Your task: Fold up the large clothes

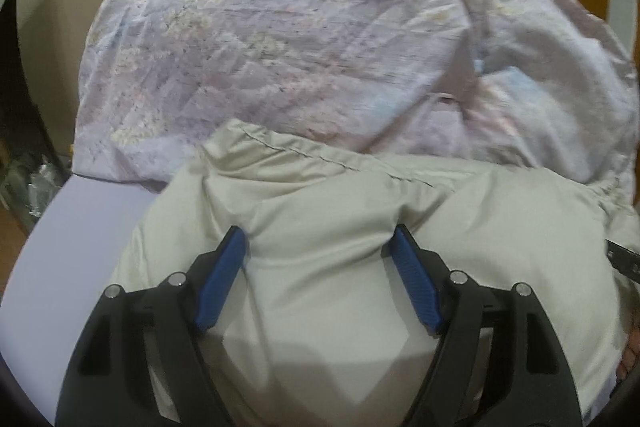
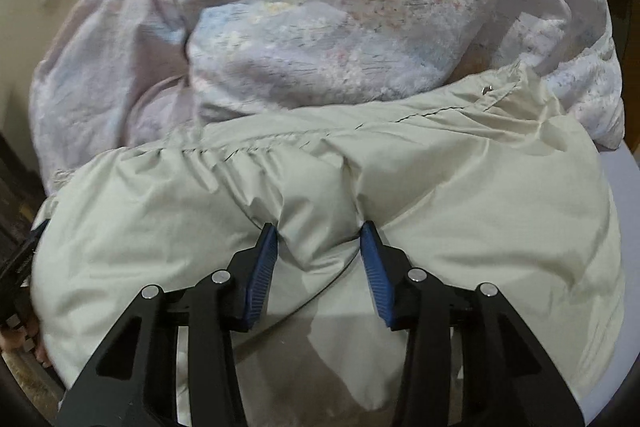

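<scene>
My L gripper (image 1: pixel 320 239) sits w/ fingers (image 1: pixel 222 279) spread wide, tips pushed into a puffy beige jacket (image 1: pixel 320 307); fabric bulges between them but isn't pinched. My R gripper (image 2: pixel 319 237) has fingers (image 2: pixel 260 275) narrower, a ridge of jacket (image 2: pixel 460 207) bunched between the tips; can't tell if the pads press it. Jacket lies on a pale surface (image 1: pixel 80 247), its far seam against a lilac floral quilt (image 1: pixel 260 39) heaped behind.

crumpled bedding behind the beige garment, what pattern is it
The crumpled bedding is pale lilac with a faint pastel floral print, clearest in the left wrist view.
</scene>
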The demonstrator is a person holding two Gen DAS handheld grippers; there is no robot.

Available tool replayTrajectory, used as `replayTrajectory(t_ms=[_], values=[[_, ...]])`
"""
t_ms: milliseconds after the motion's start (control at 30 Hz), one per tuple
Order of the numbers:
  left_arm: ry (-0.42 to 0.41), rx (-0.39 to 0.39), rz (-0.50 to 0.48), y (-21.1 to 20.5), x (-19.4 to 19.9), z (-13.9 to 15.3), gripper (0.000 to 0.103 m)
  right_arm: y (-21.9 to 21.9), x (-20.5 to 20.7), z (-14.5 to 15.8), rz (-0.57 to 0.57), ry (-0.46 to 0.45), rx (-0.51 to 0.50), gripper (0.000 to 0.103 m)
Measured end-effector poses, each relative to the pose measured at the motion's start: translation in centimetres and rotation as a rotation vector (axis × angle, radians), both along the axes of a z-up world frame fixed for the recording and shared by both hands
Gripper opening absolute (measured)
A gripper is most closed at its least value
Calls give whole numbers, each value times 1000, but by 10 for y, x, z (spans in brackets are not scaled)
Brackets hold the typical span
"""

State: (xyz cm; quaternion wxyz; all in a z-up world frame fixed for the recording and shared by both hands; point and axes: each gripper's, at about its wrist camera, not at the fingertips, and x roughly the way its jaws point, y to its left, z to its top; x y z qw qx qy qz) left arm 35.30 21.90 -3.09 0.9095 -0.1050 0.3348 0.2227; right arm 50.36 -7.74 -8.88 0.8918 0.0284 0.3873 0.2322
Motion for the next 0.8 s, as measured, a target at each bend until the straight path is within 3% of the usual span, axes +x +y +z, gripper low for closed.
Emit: replayTrajectory(t_ms=[233,500,800], values=[[20,23,82,15,28,-10,78,16,28,-12,-90,-5,-63,45],[52,4,114,27,40,-21,87,14,32,-18,-107,-8,-74,46],[32,-47,57,31,11,-6,86,-52,9,14,-190,-70,-7,46]])
